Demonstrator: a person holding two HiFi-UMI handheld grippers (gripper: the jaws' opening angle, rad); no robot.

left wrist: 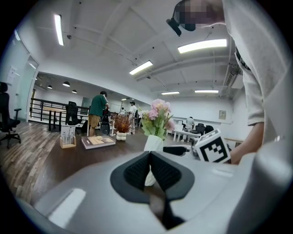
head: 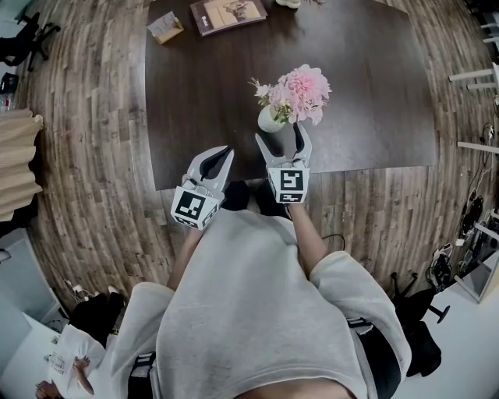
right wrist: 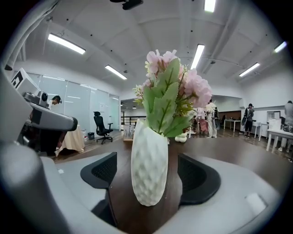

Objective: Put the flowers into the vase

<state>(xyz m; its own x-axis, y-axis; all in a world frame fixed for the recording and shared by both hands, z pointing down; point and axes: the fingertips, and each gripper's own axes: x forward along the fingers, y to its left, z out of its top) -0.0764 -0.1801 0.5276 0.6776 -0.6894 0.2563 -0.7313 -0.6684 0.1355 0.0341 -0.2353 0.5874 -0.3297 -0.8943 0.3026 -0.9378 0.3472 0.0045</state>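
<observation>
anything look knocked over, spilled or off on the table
Nothing stands out. The white vase stands upright on the dark table with the pink flowers in it, none spilled. The right tongs are open either side of it, not touching; the left tongs are shut and empty.

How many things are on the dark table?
4: the white vase of pink flowers near the front edge; a book, a small card stand and a potted plant along the far edge. Head view crops that edge; more may hide.
</observation>
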